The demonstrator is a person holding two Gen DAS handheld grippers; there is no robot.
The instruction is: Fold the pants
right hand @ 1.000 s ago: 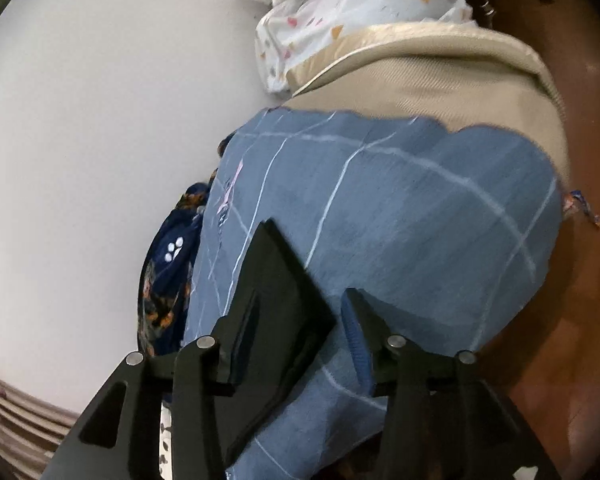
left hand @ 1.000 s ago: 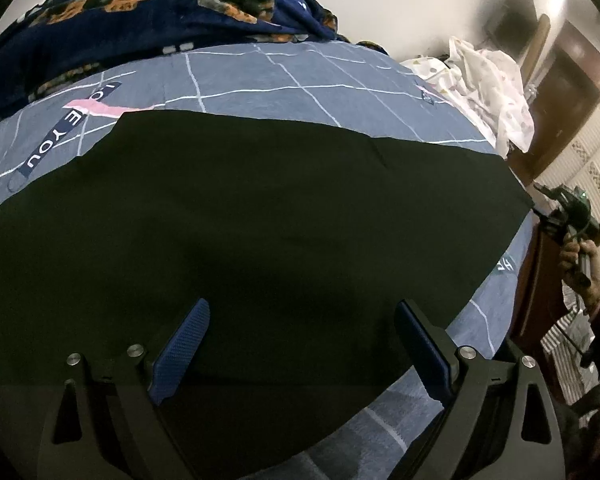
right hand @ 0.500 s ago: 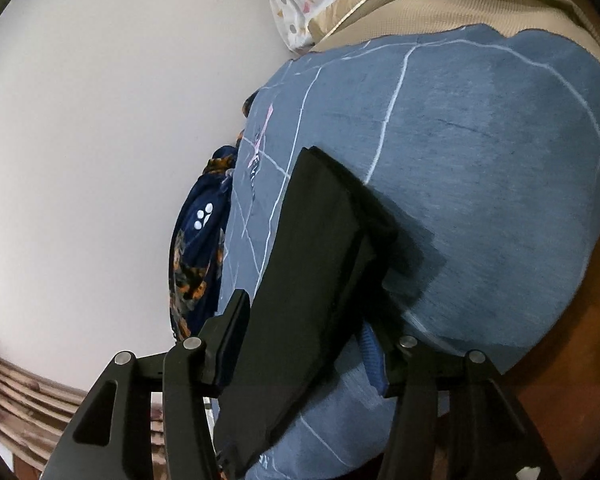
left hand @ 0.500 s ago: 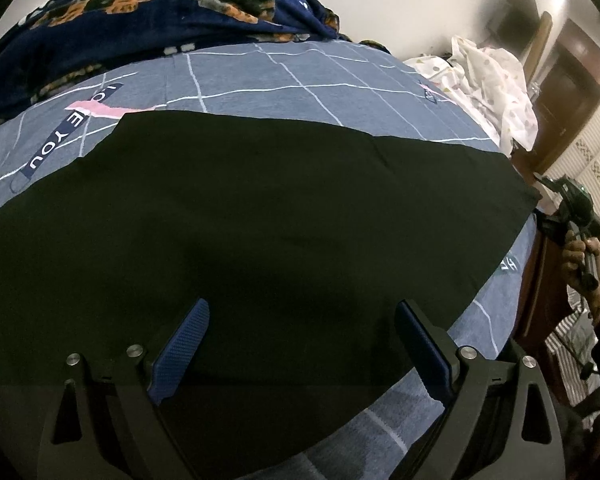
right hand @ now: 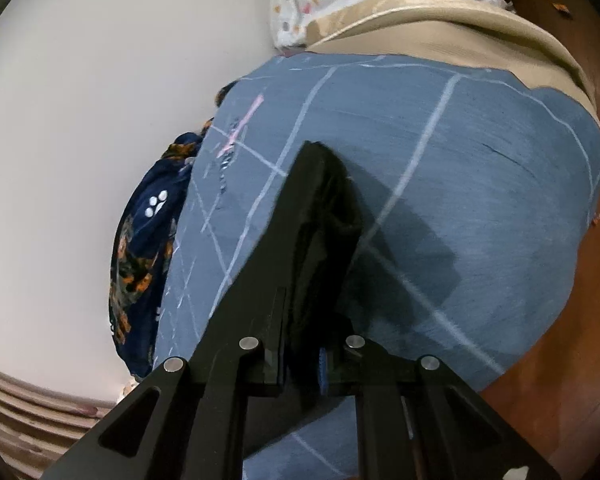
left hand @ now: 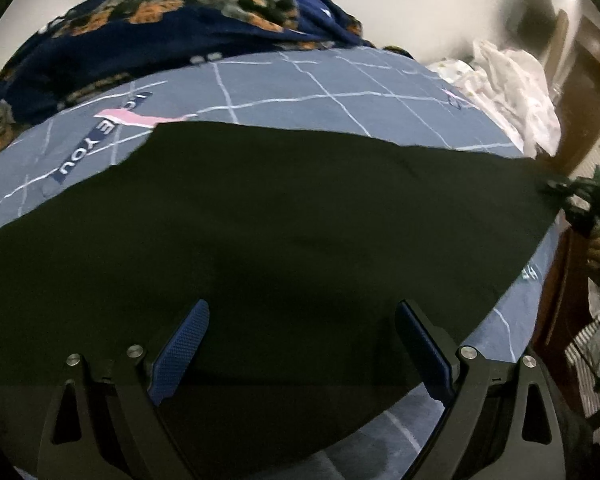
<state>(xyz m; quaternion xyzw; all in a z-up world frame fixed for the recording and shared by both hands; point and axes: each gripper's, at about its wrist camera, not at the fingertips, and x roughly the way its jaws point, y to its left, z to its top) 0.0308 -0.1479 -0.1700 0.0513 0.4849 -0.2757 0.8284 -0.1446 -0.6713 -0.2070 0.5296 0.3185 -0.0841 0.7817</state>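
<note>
The black pants (left hand: 284, 232) lie spread flat across a blue grid-patterned bed sheet (left hand: 340, 92). My left gripper (left hand: 302, 344) is open, its blue-padded fingers just above the near part of the pants. My right gripper (right hand: 304, 344) is shut on the far end of the pants (right hand: 320, 208), lifting that black edge off the sheet (right hand: 480, 168). In the left wrist view the right gripper (left hand: 588, 200) shows small at the pants' right end.
A dark blue floral blanket (left hand: 160, 32) is piled along the wall. White patterned bedding (left hand: 512, 84) and a beige cover (right hand: 440, 32) lie at the bed's end. A brown wooden bed frame (right hand: 560, 380) borders the sheet.
My right gripper has closed on the end of the pants and raised it from the sheet. My left gripper stays open and has barely moved.
</note>
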